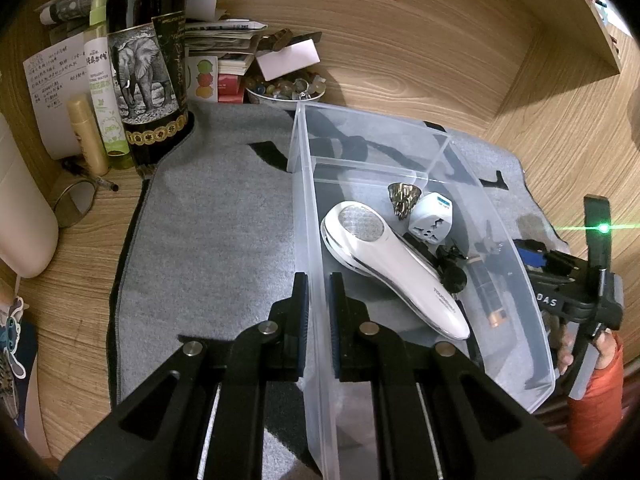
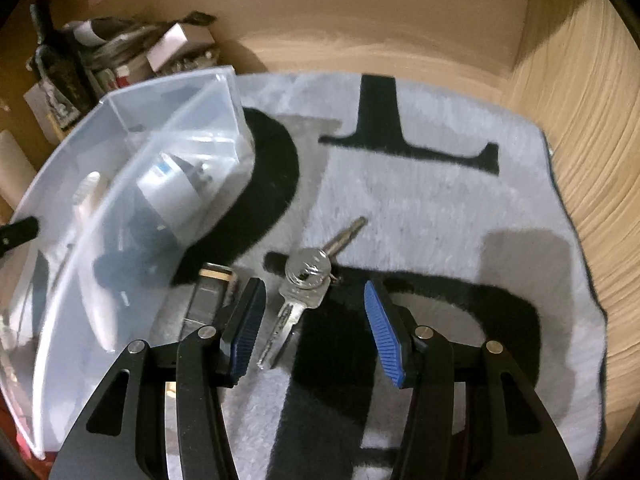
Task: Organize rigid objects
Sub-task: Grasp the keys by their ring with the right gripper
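A clear plastic bin (image 1: 304, 208) stands on a grey mat (image 1: 216, 240). My left gripper (image 1: 319, 280) is shut on the bin's left wall. Inside lie a white handheld device (image 1: 392, 272), a white travel adapter (image 1: 430, 220), a shiny faceted cup (image 1: 404, 196), a battery (image 1: 490, 296) and small black parts (image 1: 452, 268). My right gripper (image 2: 314, 292) is open over a bunch of keys (image 2: 306, 280) on the mat (image 2: 440, 208), the keys between its fingers. It also shows in the left wrist view (image 1: 576, 292), right of the bin (image 2: 120, 184).
A dark elephant-label bottle (image 1: 148, 60), spray bottle (image 1: 106, 96), tube (image 1: 86, 132), papers and a bowl of stones (image 1: 284, 88) crowd the back left. A small dark object (image 2: 208, 296) lies beside the bin near my right gripper. Wooden walls enclose the desk.
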A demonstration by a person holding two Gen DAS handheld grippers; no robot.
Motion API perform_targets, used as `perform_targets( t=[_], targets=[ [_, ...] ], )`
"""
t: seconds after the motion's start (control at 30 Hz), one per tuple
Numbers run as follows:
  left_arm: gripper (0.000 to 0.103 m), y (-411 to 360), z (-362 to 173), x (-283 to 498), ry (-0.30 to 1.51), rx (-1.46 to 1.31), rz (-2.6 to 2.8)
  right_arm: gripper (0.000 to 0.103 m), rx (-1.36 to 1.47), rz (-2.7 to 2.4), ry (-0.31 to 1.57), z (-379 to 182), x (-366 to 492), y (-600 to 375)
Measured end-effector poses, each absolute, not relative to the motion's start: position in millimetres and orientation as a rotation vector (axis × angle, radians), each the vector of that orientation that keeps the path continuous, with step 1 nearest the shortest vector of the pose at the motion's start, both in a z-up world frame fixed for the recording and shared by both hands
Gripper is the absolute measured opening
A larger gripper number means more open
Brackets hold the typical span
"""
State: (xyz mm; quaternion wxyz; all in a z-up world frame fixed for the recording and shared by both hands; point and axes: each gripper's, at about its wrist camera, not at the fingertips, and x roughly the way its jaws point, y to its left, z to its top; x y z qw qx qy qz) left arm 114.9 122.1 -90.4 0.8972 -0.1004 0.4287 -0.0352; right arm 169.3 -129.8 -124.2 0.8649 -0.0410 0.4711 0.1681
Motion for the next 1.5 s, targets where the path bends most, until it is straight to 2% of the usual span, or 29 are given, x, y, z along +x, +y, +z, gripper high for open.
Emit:
perform_targets(
  t=[0.13, 0.27, 0.47, 0.57, 0.83, 0.9, 0.97, 1.0, 1.27, 1.3, 1.37, 1.5],
  targets=[
    [0.008, 121.8, -90.4, 114.6, 0.887, -0.207, -0.072, 0.048, -0.098, 0.350, 0.975, -125.7, 169.7, -126.1],
    [0.008, 122.0, -90.2, 115.3, 0.888, -0.208, -0.072, 0.026, -0.114, 0.348, 0.954, -125.7, 167.8, -126.5],
    [0.008, 121.7, -90.3, 114.8, 0.888, -0.208, -0.072, 0.021, -0.109, 0.348, 0.945, -126.0, 165.9, -128.7],
    [0.008, 121.7, -90.6, 114.7, 0.888, -0.205, -0.071, 0.009, -0.104, 0.362, 0.927, -123.1, 161.3, -129.5],
    [0.008, 122.0, -91.1, 114.7, 0.886, -0.206, -0.072, 0.011, -0.149, 0.341, 0.936, -116.1, 156.3, -128.4],
    [0.008, 121.7, -91.2, 114.5, 0.885, -0.205, -0.073, 0.020, -0.145, 0.344, 0.952, -116.3, 156.8, -130.8],
    [0.008, 121.4, -91.6, 113.8, 0.884, -0.204, -0.073, 0.038, -0.155, 0.326, 0.944, -116.0, 156.0, -131.6],
    [0.008, 121.6, -91.8, 113.8, 0.884, -0.205, -0.074, 0.040, -0.161, 0.320, 0.936, -115.8, 155.0, -131.4],
    [0.008, 121.5, -92.0, 113.9, 0.884, -0.209, -0.075, 0.039, -0.188, 0.327, 0.964, -128.7, 166.2, -121.8],
    [0.008, 121.1, -91.7, 113.8, 0.884, -0.209, -0.075, 0.037, -0.185, 0.327, 0.961, -128.8, 168.5, -121.0],
    [0.008, 121.1, -91.6, 113.6, 0.884, -0.208, -0.074, 0.023, -0.178, 0.340, 0.963, -128.3, 171.5, -118.9],
    [0.008, 121.3, -91.7, 113.5, 0.884, -0.210, -0.074, 0.022, -0.176, 0.340, 0.960, -127.0, 170.9, -119.3]
  ],
)
